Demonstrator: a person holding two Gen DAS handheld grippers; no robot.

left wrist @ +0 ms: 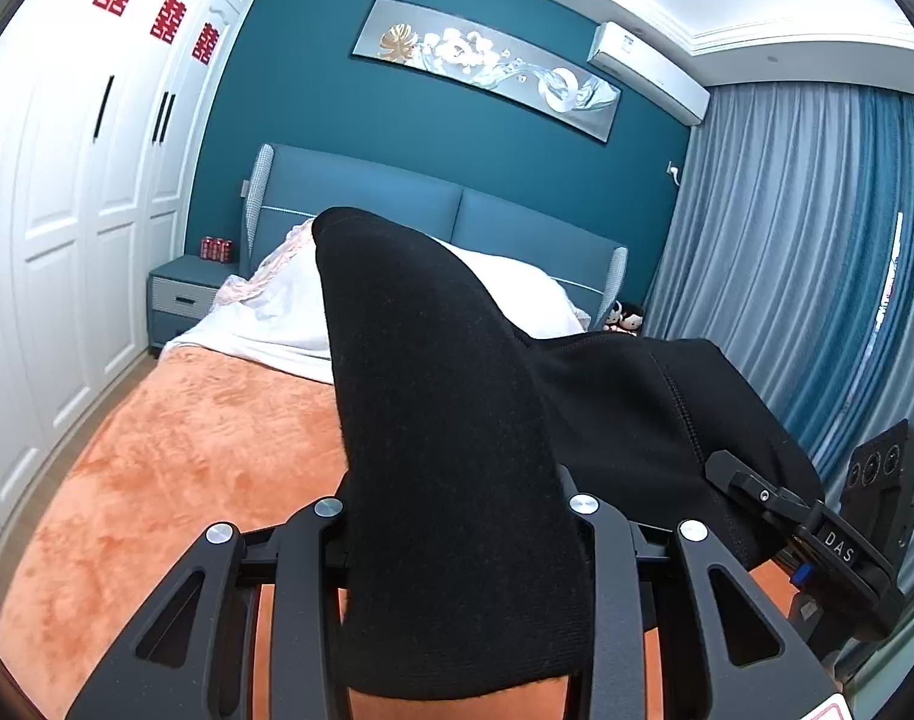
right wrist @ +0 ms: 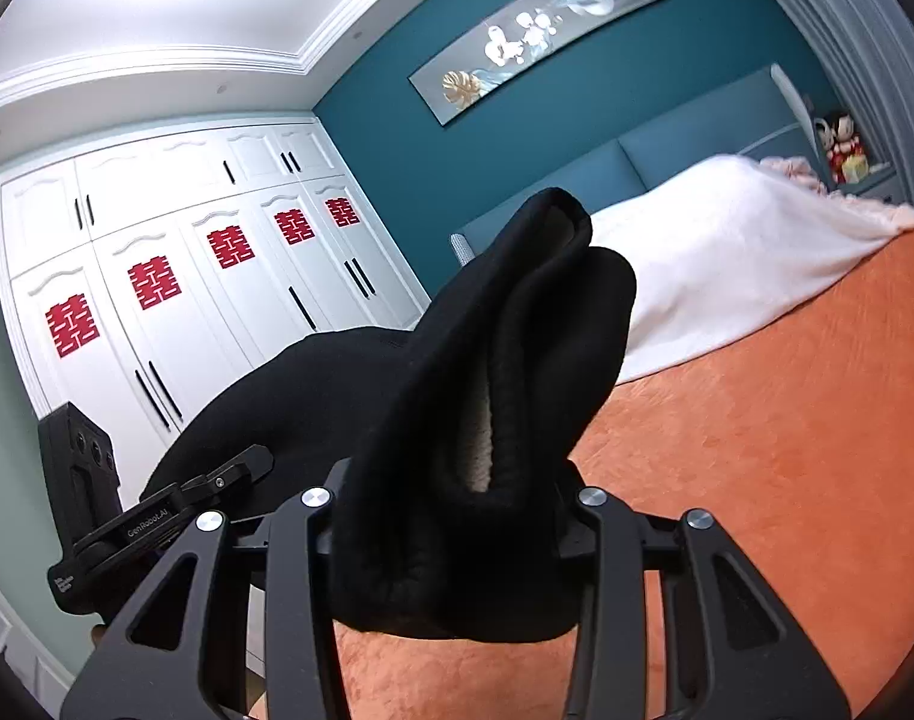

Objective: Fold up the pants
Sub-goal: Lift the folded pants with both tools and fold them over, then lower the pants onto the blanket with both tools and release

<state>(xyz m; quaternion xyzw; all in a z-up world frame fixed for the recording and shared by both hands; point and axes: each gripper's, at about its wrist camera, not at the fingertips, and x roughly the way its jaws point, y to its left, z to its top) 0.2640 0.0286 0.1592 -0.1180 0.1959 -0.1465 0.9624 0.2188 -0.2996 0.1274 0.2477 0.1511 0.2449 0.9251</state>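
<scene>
Two wrist cameras look along black two-finger grippers held above a bed in a bedroom. In the left wrist view, the left gripper is clamped on a thick fold of black knit pants; the cloth fills the gap between its fingers, rises in a tall peak ahead of the camera and hangs down below the jaws. From that peak the dark fabric stretches away to the right, where the right gripper bites its far end beside a black camera block. In the right wrist view, the right gripper is likewise closed on a bunched hem of the pants, showing a pale fleecy lining inside the fold; the cloth runs left to the left gripper, which pinches it there. The pants hang in the air between the two tools, lifted clear of the fuzzy orange blanket that covers the bed. Further up the bed lies a white sheet against a padded blue headboard. Behind stand a teal wall, a long silver flower picture, white wardrobe doors with red paper cutouts, and blue-grey curtains.
</scene>
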